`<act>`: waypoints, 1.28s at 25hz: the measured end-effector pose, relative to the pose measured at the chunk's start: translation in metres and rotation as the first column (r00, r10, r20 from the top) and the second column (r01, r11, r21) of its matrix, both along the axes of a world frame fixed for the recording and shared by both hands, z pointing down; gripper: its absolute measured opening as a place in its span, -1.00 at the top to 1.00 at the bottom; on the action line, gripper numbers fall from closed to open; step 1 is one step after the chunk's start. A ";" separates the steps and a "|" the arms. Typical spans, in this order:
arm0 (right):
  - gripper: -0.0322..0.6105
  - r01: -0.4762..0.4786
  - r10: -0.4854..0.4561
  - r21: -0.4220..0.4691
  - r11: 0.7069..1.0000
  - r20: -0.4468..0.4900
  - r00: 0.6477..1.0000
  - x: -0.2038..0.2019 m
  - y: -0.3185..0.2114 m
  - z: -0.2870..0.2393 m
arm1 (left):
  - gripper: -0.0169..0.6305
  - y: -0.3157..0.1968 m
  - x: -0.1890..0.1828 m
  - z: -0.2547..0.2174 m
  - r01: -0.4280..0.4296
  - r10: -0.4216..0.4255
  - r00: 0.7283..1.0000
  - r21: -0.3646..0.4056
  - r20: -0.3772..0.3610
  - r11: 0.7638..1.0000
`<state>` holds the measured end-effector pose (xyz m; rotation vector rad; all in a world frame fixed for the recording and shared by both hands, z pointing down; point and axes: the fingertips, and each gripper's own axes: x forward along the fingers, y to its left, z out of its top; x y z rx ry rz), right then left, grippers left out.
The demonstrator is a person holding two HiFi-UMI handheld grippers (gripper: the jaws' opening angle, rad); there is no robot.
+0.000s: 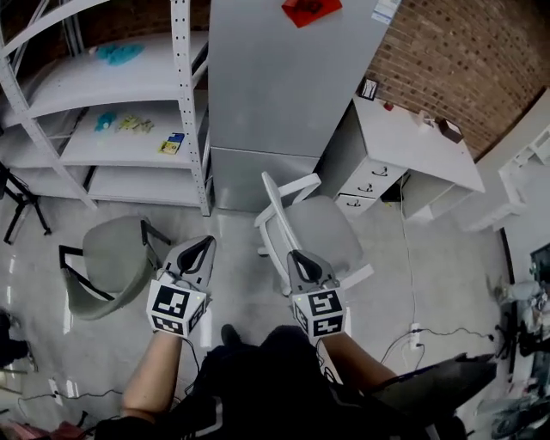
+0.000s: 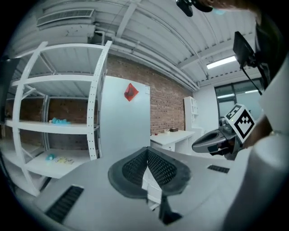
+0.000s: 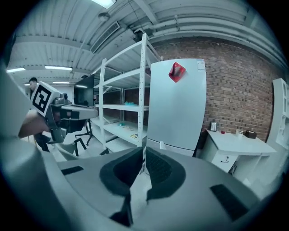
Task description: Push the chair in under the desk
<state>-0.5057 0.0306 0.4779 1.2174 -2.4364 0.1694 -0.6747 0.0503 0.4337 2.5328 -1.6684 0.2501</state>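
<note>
- white chair (image 1: 320, 230) stands out on the pale, glossy floor (image 1: 232, 284), in front of the tall grey cabinet (image 1: 284, 86) and just left of the desk (image 1: 421, 142); it is not under the desk.
- the desk is white, set against the brick wall (image 1: 464, 60), with a drawer unit (image 1: 368, 182) below its near end and small objects on top.
- left gripper (image 1: 205, 244) is held over bare floor between the two chairs, jaws pressed fully together with nothing in them.
- right gripper (image 1: 297, 254) is just beside the white chair's backrest; its jaws are a hair apart and nothing is gripped. i cannot tell whether it touches the chair.
- a second chair (image 1: 112, 262), grey-green with dark arms, sits to the left, well apart from the white one.
- grey metal shelving (image 1: 129, 129) fills the left wall, holding a few small blue and yellow items.
- a red object (image 1: 311, 10) lies on top of the cabinet.
- cables (image 1: 430, 331) trail across the floor at the right.
</note>
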 end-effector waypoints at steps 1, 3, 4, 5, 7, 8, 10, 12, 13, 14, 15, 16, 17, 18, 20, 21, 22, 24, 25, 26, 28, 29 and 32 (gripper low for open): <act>0.80 -0.011 0.011 -0.009 1.000 -0.019 1.000 0.002 -0.001 0.006 | 0.92 -0.006 0.002 0.004 -0.028 0.028 0.999 -0.006 0.036 1.000; 0.75 -0.041 0.040 -0.024 0.999 -0.051 0.998 0.010 -0.003 0.015 | 0.92 -0.019 0.010 0.011 -0.094 0.094 0.990 -0.003 0.106 0.996; 0.72 -0.061 0.059 -0.030 0.998 -0.060 0.996 0.015 -0.004 0.019 | 0.92 -0.026 0.016 0.015 -0.140 0.139 0.980 -0.002 0.142 0.990; 0.69 -0.081 0.079 -0.036 0.996 -0.067 0.995 0.020 -0.007 0.024 | 0.90 -0.034 0.023 0.020 -0.190 0.188 0.965 -0.004 0.181 0.982; 0.61 -0.113 0.108 -0.055 0.992 -0.083 0.991 0.028 -0.013 0.035 | 0.68 -0.054 0.034 0.032 -0.266 0.261 0.931 -0.018 0.256 0.964; 0.55 -0.122 0.116 -0.067 0.990 -0.097 0.989 0.032 -0.017 0.042 | 0.67 -0.065 0.037 0.039 -0.288 0.284 0.915 -0.030 0.287 0.957; 0.44 -0.138 0.126 -0.089 0.987 -0.126 0.984 0.040 -0.023 0.057 | 0.67 -0.085 0.044 0.053 -0.321 0.323 0.883 -0.064 0.341 0.945; 0.38 -0.152 0.136 -0.109 0.982 -0.140 0.981 0.046 -0.028 0.073 | 0.65 -0.100 0.053 0.068 -0.365 0.381 0.838 -0.116 0.391 0.924; 0.35 -0.156 0.138 -0.123 0.980 -0.143 0.980 0.048 -0.030 0.081 | 0.58 -0.108 0.057 0.076 -0.388 0.412 0.812 -0.147 0.414 0.910; 0.31 -0.157 0.136 -0.139 0.978 -0.146 0.980 0.050 -0.032 0.089 | 0.51 -0.116 0.061 0.084 -0.406 0.441 0.786 -0.176 0.434 0.897; 0.27 -0.155 0.131 -0.156 0.976 -0.153 0.979 0.051 -0.035 0.096 | 0.45 -0.124 0.064 0.091 -0.418 0.463 0.761 -0.201 0.454 0.886; 0.24 -0.151 0.124 -0.171 0.974 -0.162 0.979 0.053 -0.038 0.103 | 0.39 -0.132 0.066 0.097 -0.426 0.479 0.735 -0.223 0.480 0.877; 0.21 -0.148 0.117 -0.185 0.972 -0.170 0.978 0.053 -0.041 0.109 | 0.37 -0.141 0.067 0.103 -0.431 0.492 0.704 -0.242 0.513 0.869; 0.17 -0.146 0.111 -0.198 0.969 -0.177 0.978 0.054 -0.043 0.115 | 0.33 -0.150 0.069 0.110 -0.437 0.504 0.667 -0.260 0.549 0.861; 0.10 -0.146 0.102 -0.224 0.964 -0.195 0.975 0.054 -0.048 0.126 | 0.27 -0.167 0.074 0.123 -0.450 0.530 0.588 -0.296 0.611 0.842; 0.07 -0.146 0.096 -0.236 0.961 -0.210 0.973 0.054 -0.050 0.132 | 0.25 -0.175 0.078 0.130 -0.458 0.545 0.555 -0.316 0.628 0.831; 0.06 -0.148 0.091 -0.248 0.957 -0.227 0.970 0.054 -0.052 0.137 | 0.24 -0.182 0.082 0.136 -0.466 0.561 0.530 -0.334 0.635 0.819; 0.06 -0.156 0.087 -0.268 0.951 -0.253 0.963 0.055 -0.057 0.148 | 0.22 -0.196 0.091 0.148 -0.486 0.594 0.492 -0.366 0.636 0.794; 0.06 -0.163 0.089 -0.275 0.948 -0.263 0.961 0.056 -0.061 0.153 | 0.21 -0.203 0.096 0.154 -0.496 0.608 0.461 -0.380 0.646 0.781; 0.06 -0.172 0.093 -0.280 0.944 -0.273 0.957 0.057 -0.065 0.157 | 0.21 -0.210 0.100 0.162 -0.505 0.618 0.414 -0.396 0.668 0.767; 0.07 -0.192 0.105 -0.285 0.939 -0.293 0.950 0.062 -0.070 0.165 | 0.21 -0.221 0.109 0.179 -0.520 0.625 0.298 -0.426 0.722 0.740; 0.09 -0.195 0.106 -0.285 0.938 -0.299 0.948 0.064 -0.072 0.167 | 0.21 -0.226 0.115 0.186 -0.530 0.625 0.252 -0.435 0.739 0.728; 0.11 -0.175 0.074 -0.305 0.936 -0.314 0.946 0.064 -0.074 0.178 | 0.22 -0.237 0.132 0.198 -0.583 0.651 0.159 -0.461 0.742 0.669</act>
